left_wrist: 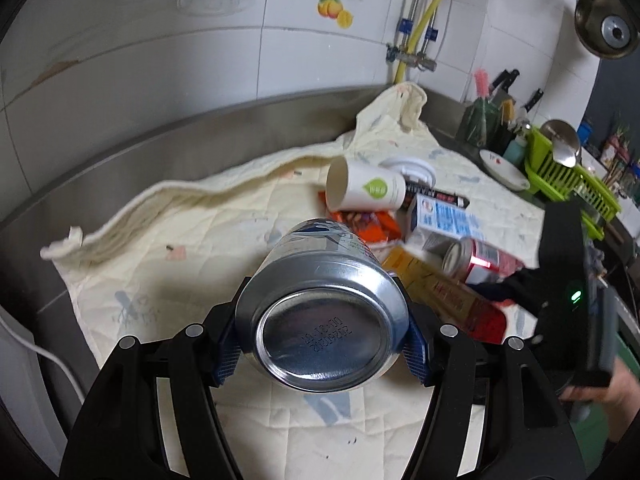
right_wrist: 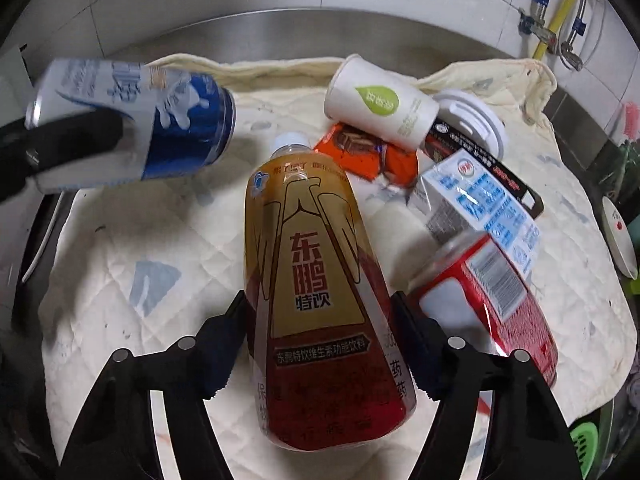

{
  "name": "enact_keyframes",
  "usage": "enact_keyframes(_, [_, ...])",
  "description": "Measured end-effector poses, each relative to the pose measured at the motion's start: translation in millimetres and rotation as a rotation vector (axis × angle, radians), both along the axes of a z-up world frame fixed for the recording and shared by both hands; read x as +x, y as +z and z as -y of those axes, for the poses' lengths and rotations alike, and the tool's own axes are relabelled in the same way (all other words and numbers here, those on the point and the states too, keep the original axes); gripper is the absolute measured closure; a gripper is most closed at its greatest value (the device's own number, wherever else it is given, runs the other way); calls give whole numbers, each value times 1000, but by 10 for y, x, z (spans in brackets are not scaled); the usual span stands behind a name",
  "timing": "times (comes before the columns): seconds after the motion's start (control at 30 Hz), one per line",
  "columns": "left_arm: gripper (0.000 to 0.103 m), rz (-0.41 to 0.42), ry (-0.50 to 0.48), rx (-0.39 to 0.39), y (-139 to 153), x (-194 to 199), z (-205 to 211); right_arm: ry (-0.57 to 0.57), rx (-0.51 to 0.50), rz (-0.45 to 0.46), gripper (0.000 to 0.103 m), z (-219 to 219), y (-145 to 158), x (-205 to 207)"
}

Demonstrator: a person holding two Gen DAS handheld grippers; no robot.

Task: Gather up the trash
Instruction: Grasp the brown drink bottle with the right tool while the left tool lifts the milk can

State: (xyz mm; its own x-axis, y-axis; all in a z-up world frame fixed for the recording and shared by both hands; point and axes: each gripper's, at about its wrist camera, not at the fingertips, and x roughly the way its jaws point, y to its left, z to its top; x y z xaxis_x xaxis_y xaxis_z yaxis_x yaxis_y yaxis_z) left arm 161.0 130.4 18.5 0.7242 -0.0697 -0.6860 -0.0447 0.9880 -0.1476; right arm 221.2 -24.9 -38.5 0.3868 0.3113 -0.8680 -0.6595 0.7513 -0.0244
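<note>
My left gripper (left_wrist: 320, 300) is shut on a silver and blue drink can (left_wrist: 316, 320), its bottom facing the camera. In the right wrist view the same can (right_wrist: 160, 120) hangs at the upper left above the cloth. My right gripper (right_wrist: 318, 308) has its pads against both sides of a yellow and red drink bottle (right_wrist: 312, 280) with a white cap; that bottle (left_wrist: 440, 292) lies low over the cloth. More trash is piled behind it: a paper cup (right_wrist: 380, 108) on its side, a white lid (right_wrist: 472, 120), an orange wrapper (right_wrist: 360, 152), a blue and white carton (right_wrist: 480, 200) and a red can (right_wrist: 492, 292).
A cream quilted cloth (right_wrist: 160, 240) covers the steel counter (left_wrist: 160, 140) below a tiled wall. At the right stand a white plate (left_wrist: 504, 168), a green dish rack (left_wrist: 560, 168) and knives. A hand (left_wrist: 616, 392) holds the right gripper's handle.
</note>
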Motion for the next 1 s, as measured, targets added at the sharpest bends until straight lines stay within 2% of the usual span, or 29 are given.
enact_keyframes(0.37, [38, -128, -29, 13, -378, -50, 76, -51, -70, -105, 35, 302, -4, -298])
enact_keyframes(0.53, [37, -160, -39, 38, -385, -48, 118, -34, -121, -86, 24, 196, -86, -330])
enact_keyframes(0.67, [28, -186, -42, 47, -413, -33, 118, -28, -124, -75, 21, 132, -119, -296])
enact_keyframes(0.73, [28, -201, -41, 46, -442, -11, 105, -30, -118, -70, 18, 122, -111, -258])
enact_keyframes(0.9, [28, -248, -51, 40, -534, 56, 102, -52, -102, -56, 19, 112, -91, -118])
enact_keyframes(1.0, [28, -261, -55, 40, -579, 94, 114, -52, -64, -78, 34, 125, -86, -80])
